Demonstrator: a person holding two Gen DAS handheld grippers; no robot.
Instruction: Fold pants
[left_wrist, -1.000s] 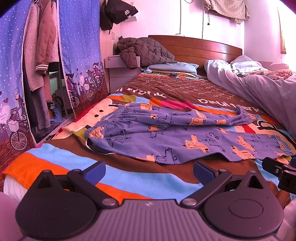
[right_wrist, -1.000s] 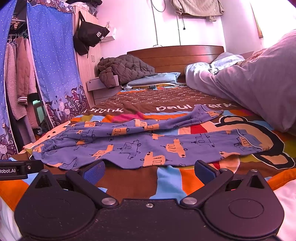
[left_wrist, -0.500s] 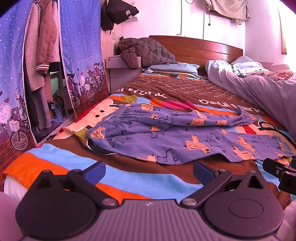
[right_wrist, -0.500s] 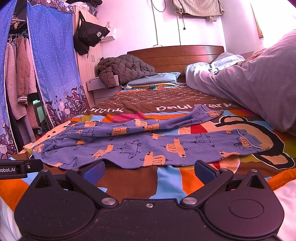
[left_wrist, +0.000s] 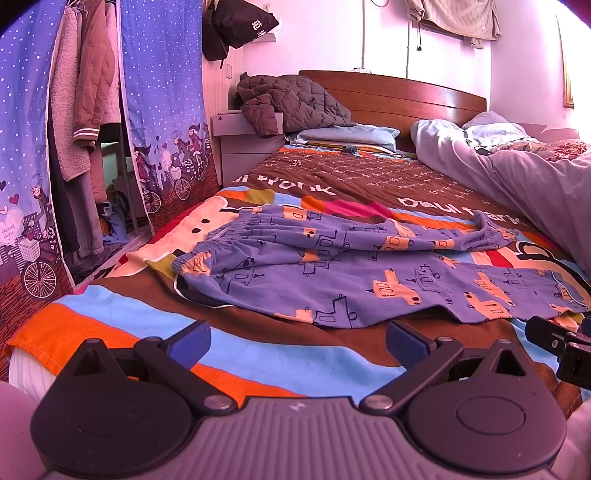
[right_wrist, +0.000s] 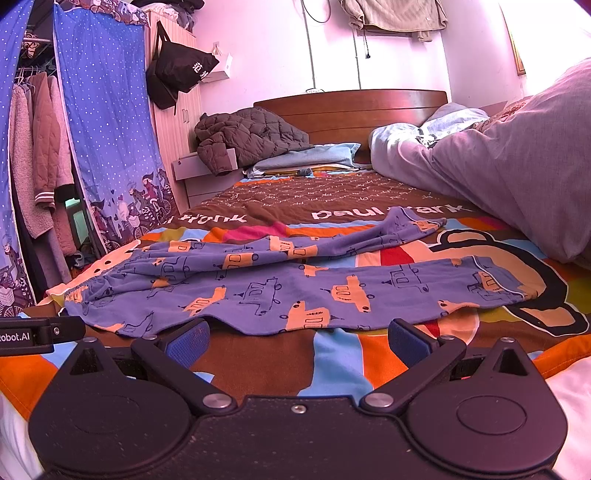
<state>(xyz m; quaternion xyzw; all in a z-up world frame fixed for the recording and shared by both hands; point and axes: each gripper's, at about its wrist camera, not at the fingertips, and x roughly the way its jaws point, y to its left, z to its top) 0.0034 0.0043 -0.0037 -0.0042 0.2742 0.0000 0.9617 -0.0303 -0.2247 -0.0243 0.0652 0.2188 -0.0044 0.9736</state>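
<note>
Bed (left_wrist: 332, 354) with clothes and bedding on it

Purple pants (left_wrist: 369, 273) lie spread across the striped bedspread (right_wrist: 332, 354); a grey duvet (right_wrist: 517, 177) is bunched along the right, with a pillow (left_wrist: 351, 134) and a brown jacket (right_wrist: 251, 138) near the headboard (left_wrist: 399, 96).

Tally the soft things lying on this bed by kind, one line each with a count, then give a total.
Purple car-print pants: 1
Brown quilted jacket: 1, at the headboard end
Light blue pillow: 1
Bunched lilac duvet: 1
Colourful cartoon bedspread: 1
Total: 5
</note>
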